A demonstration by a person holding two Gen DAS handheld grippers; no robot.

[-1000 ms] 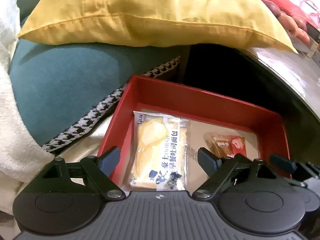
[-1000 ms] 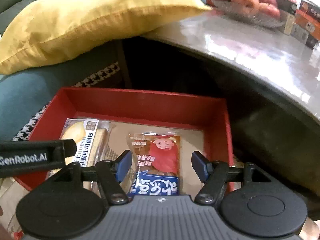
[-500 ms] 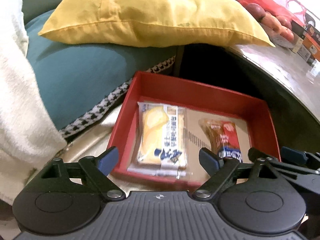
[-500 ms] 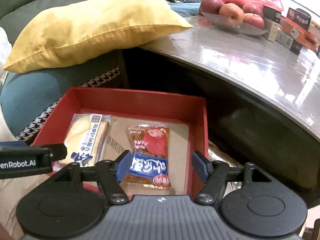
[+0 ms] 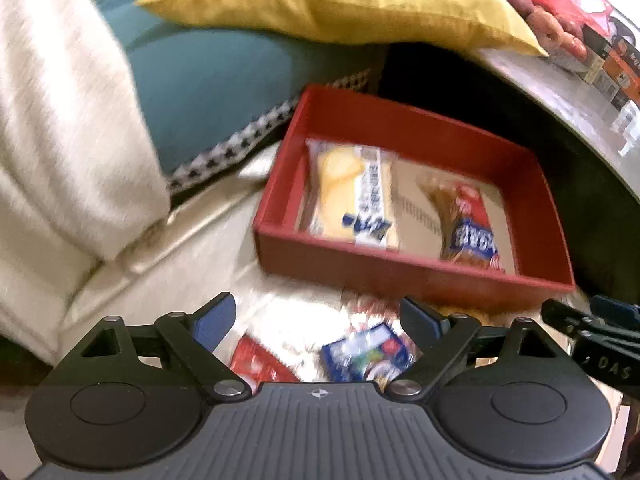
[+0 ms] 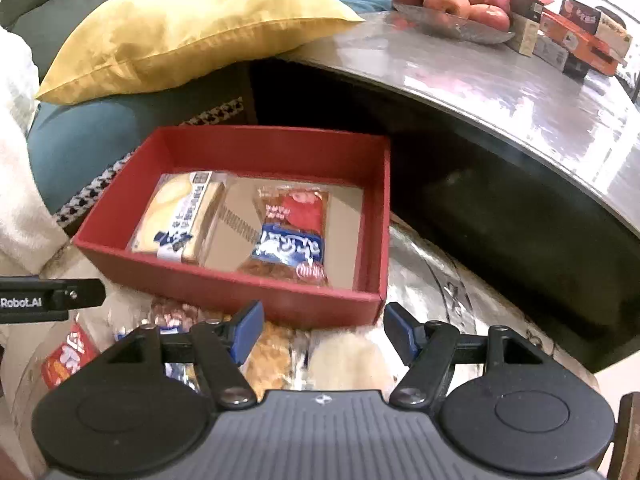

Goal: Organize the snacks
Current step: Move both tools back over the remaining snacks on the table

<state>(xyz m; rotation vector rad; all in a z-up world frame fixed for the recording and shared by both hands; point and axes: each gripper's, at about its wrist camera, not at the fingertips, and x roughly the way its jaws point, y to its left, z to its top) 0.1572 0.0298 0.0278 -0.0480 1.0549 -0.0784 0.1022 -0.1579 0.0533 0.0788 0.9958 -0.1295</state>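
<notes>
**Inspector:** State both tongs.

**Operator:** My left gripper (image 5: 316, 318) is released, its jaws just opening wider, nothing pinched between them. My right gripper (image 6: 322, 330) stands apart at a narrower gap, also empty. From my right camera, the tip of the left one shows at the left edge; from my left camera, the right one shows at the right edge.

**Inspector:** Locate the snacks.

**Operator:** The red box (image 6: 224, 280) sits just ahead of both tongs. I count 2 packets lying flat on its cardboard floor: a yellow bread packet (image 6: 178, 216) on the left, a red-and-blue pastry packet (image 6: 290, 236) on the right, a strip of bare floor between them. Loose packets (image 6: 280, 356) lie on the shiny surface directly under my right tongs; I cannot tell their exact number. A blue-and-white packet (image 5: 368, 354) sits under my left tongs, blurred.

**Inspector:** Surroundings?

**Operator:** A yellow pillow (image 6: 188, 28) rests on a teal cushion (image 5: 224, 84) behind the box. A white blanket (image 5: 60, 128) hangs to the left. On the table (image 6: 520, 92), a dish of apples (image 6: 452, 8) beside stacked cartons (image 6: 576, 36).
</notes>
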